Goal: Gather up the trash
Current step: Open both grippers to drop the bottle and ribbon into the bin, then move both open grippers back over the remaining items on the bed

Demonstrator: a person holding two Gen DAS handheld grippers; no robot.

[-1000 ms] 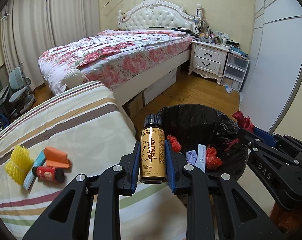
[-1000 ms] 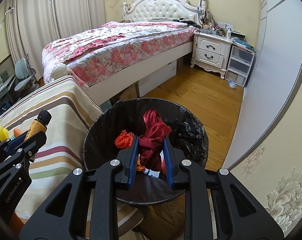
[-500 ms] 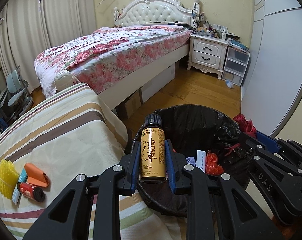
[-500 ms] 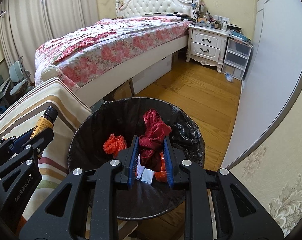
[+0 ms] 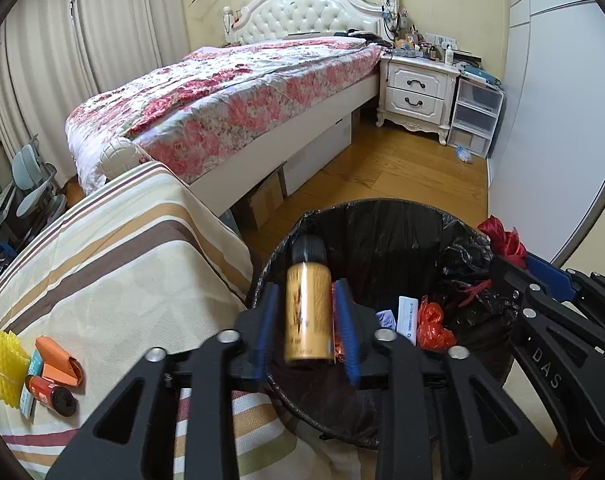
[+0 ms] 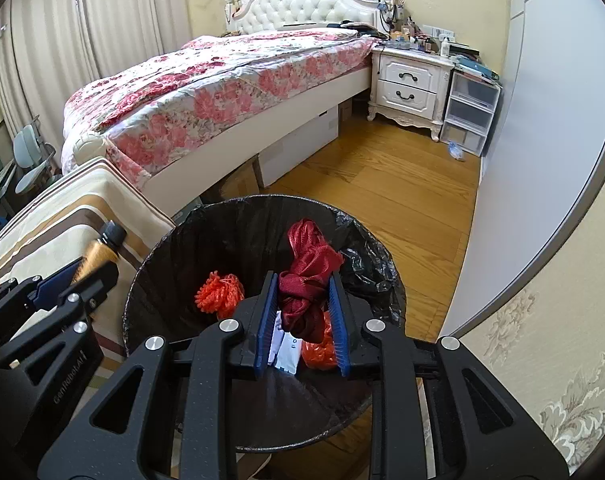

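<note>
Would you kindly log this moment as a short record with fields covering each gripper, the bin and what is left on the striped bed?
left gripper: jaws opening, blurred amber bottle between them, over the bin
right gripper: jaws opening, dark red cloth between them, over the bin
bin: black liner, holds orange-red scraps and a white packet
striped bed: yellow foam net, orange wrapper, small red jar

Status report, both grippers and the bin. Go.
Left gripper opening, amber bottle blurred between its jaws. Right gripper opening around red cloth. Both over trash bin; nothing blocking.
</note>
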